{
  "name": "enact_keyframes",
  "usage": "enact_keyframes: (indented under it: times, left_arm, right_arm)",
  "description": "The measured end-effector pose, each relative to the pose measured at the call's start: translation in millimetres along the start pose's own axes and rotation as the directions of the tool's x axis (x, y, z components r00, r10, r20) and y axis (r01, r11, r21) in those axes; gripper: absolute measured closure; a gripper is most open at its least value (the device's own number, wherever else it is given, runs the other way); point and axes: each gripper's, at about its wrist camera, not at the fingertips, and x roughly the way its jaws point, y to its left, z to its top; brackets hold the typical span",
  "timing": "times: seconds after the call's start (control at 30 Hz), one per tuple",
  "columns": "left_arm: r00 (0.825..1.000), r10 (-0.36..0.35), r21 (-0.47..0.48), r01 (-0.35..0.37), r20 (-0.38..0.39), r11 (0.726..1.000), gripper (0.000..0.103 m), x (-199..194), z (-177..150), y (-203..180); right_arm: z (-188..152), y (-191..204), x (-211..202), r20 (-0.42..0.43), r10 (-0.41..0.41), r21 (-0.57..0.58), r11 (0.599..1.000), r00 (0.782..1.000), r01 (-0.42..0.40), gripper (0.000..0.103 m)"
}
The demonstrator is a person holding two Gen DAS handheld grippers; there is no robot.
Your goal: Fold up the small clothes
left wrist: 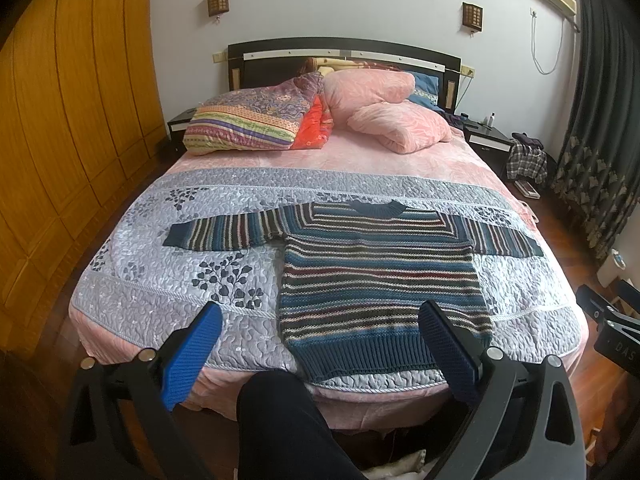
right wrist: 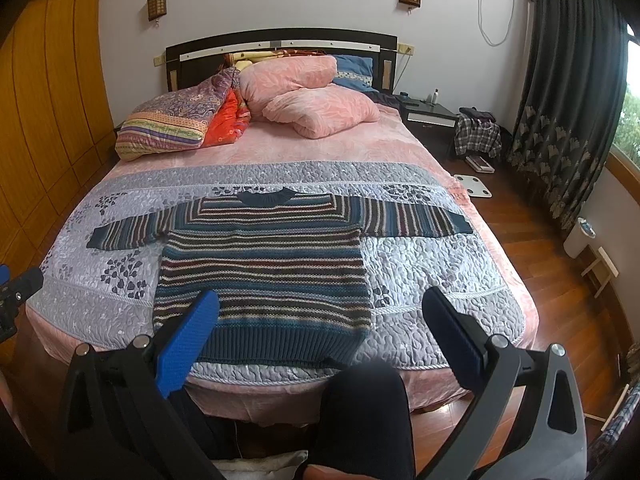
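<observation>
Since both claws hang spread wide and empty above the foot of the bed (left wrist: 132,248), no fold is begun. One striped sweater (left wrist: 376,276) lies flat on the grey quilt (left wrist: 224,200), hem nearest, collar away, both sleeves stretched straight out. A sound first fold, I judge, takes one sleeve cuff per claw: the left gripper (left wrist: 320,320) pinches the left cuff, the right gripper (right wrist: 320,312) the right, each biting only knit and not quilt, then lays the sleeve across the chest. Counting: one sweater, two sleeves, two grippers, two wall lamps (left wrist: 217,3), and two or perhaps three pink pillows (left wrist: 400,126); the heap hides its edges.
</observation>
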Motion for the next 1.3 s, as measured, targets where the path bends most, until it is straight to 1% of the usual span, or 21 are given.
enact_keyframes:
  times: [0.73,0.93,1.0,1.07,1.1,1.13,1.17,1.23,1.3]
  left_arm:
    - [1.0,0.0,0.002,0.0,0.0,1.0,0.004,0.6,0.0,-0.4]
    - [1.0,-0.01,0.006,0.01,-0.017,1.0,0.004,11.5,3.9,-5.0]
    - [0.999,-0.031,0.0,0.031,-0.02,1.0,0.004,19.7,5.9,-4.4]
    - [0.997,-0.077,-0.016,0.076,-0.017,0.997,0.004,35.6,8.0,-3.8]
    - [0.996,-0.09,-0.021,0.09,-0.015,0.996,0.004,44.2,8.3,-3.7]
    - [0.994,-0.11,-0.027,0.109,-0.011,0.994,0.004,56.3,9.1,-3.0]
    - [0.992,-0.123,-0.033,0.122,-0.012,0.992,0.004,70.1,10.4,-3.0]
    - [0.985,-0.174,-0.042,0.173,-0.018,0.984,0.004,92.1,12.5,-4.6]
    - [0.971,-0.237,-0.061,0.236,-0.018,0.97,0.004,114.6,14.8,-5.7]
  right_arm:
    - [-7.4,-4.8,6.5,-0.006,0.0,0.007,1.0,1.0,0.0,0.003]
    - [-7.8,-8.7,14.1,-0.017,-0.009,0.006,1.0,1.0,0.009,0.003]
    - [-2.9,-13.6,23.5,-0.015,-0.015,0.007,1.0,1.0,0.015,0.003]
    - [-0.5,-23.4,36.5,0.0,0.009,0.02,1.0,1.0,-0.009,0.003]
    - [0.0,-30.0,44.3,0.012,0.049,0.021,0.999,0.999,-0.049,0.003]
    - [0.8,-37.2,52.6,0.027,0.111,0.019,0.994,0.993,-0.112,0.003]
    - [2.7,-51.1,69.2,0.022,0.161,0.042,0.986,0.987,-0.161,0.003]
    - [6.5,-73.1,96.9,-0.029,0.142,0.102,0.985,0.989,-0.139,0.003]
    - [9.8,-105.5,133.3,-0.079,0.14,0.172,0.977,0.987,-0.125,0.003]
